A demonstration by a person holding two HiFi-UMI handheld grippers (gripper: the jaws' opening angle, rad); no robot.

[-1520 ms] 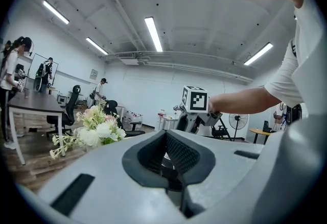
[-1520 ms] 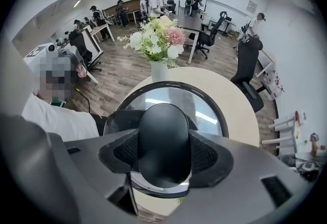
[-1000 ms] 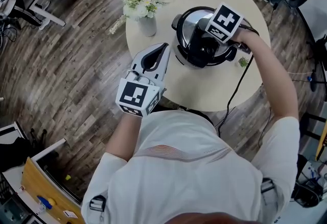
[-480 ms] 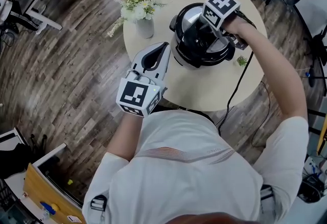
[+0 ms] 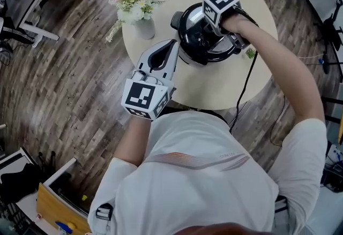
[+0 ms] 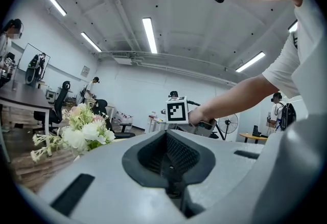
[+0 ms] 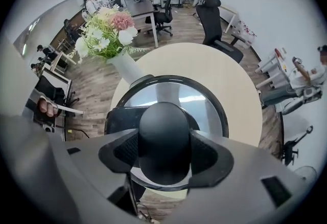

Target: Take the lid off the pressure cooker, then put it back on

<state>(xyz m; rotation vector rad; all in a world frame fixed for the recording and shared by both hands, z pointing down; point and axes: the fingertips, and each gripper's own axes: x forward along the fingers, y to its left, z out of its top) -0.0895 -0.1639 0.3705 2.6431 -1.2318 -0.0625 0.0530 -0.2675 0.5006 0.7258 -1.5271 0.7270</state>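
Reader: Risk at this stage, with the right gripper (image 7: 168, 152) pointing straight down and its jaws clamped on the black knob (image 7: 164, 126) of the lid (image 7: 204, 97)?

Legend: Slippage, chiefly. The knob is smooth and rounded, so a hard twist or pull could let the pads slide off it. If the lid is locked to the pressure cooker (image 5: 188, 56), a lift may drag the whole pot across the round table (image 5: 225, 89), toward the vase of flowers (image 5: 143, 27) beside it, or tug the power cord (image 5: 244, 94). The left gripper (image 5: 172, 43) lies level with its jaws together on nothing, near the pot's side but apparently not touching, so it braces nothing.

Reader: Position and orientation of the lid?

Legend: Seated on the cooker, near the table's middle. It is a round disc lying level, knob upward, sharing the pot's upright axis. Its only long feature is the black handle bar (image 7: 122, 115), which in the right gripper view runs from the knob toward the left rim. Whether the lid is locked cannot be told.
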